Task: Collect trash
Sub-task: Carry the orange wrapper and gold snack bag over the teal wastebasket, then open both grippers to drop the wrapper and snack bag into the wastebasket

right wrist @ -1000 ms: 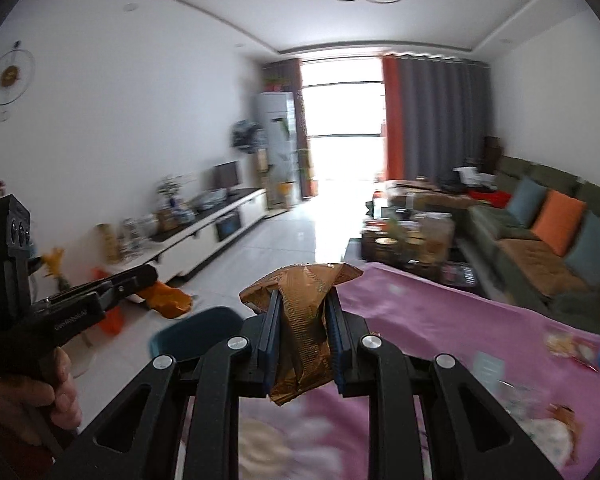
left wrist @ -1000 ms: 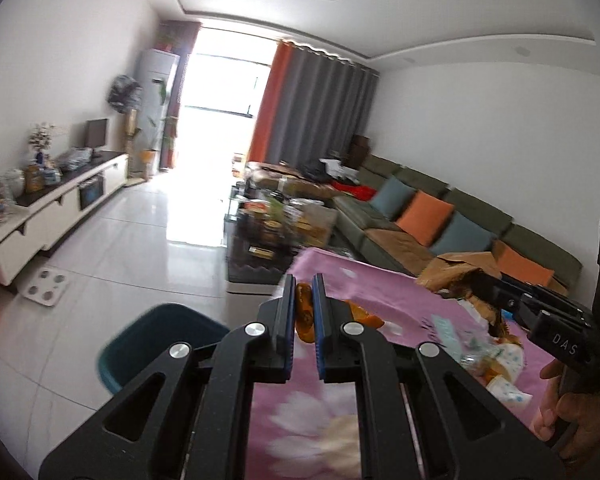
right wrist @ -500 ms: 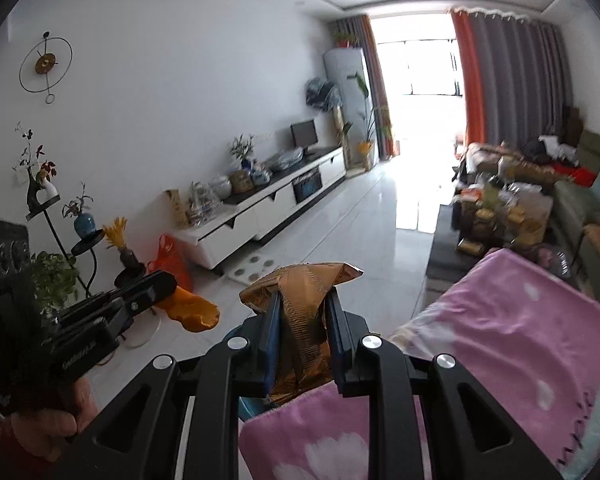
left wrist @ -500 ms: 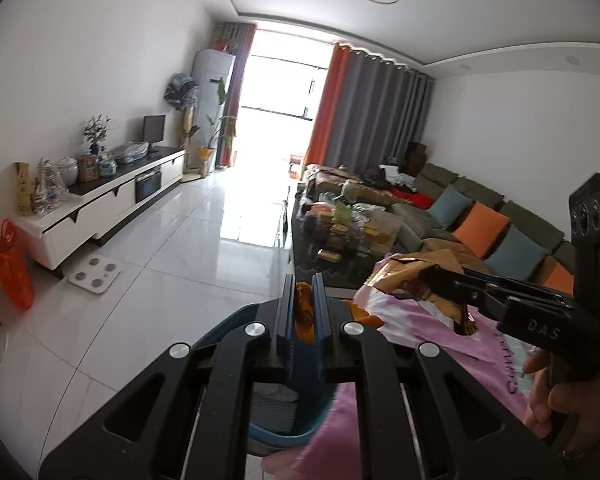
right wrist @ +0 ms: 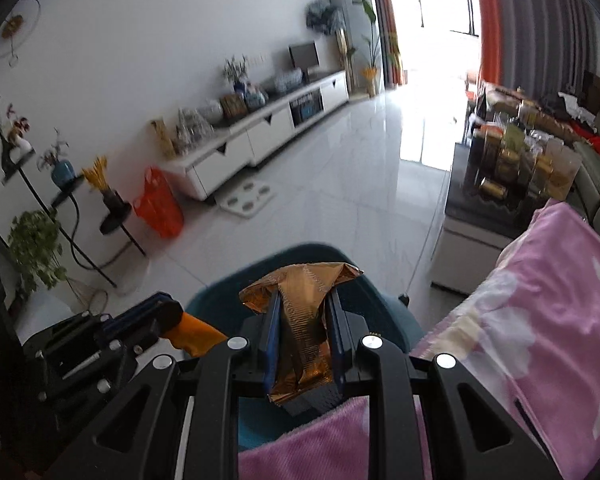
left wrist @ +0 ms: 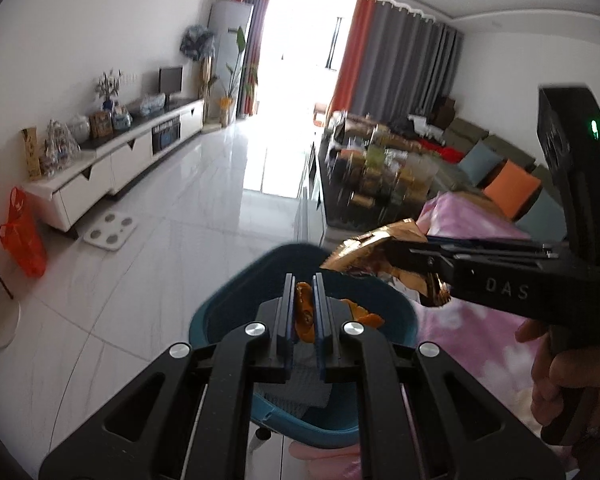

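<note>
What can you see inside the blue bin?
Inside the blue bin, a dark grey lining or object shows. The left gripper and its orange peel cover the rest.

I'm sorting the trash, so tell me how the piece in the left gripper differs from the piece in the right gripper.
The left gripper pinches an orange peel; the right gripper clamps a gold wrapper. The peel is plain orange and dull, the wrapper shiny, creased foil. The peel is thin, so its jaws sit nearly shut; the bulkier wrapper keeps its jaws wider and sticks out above and below them. Both hang over the blue bin.
</note>
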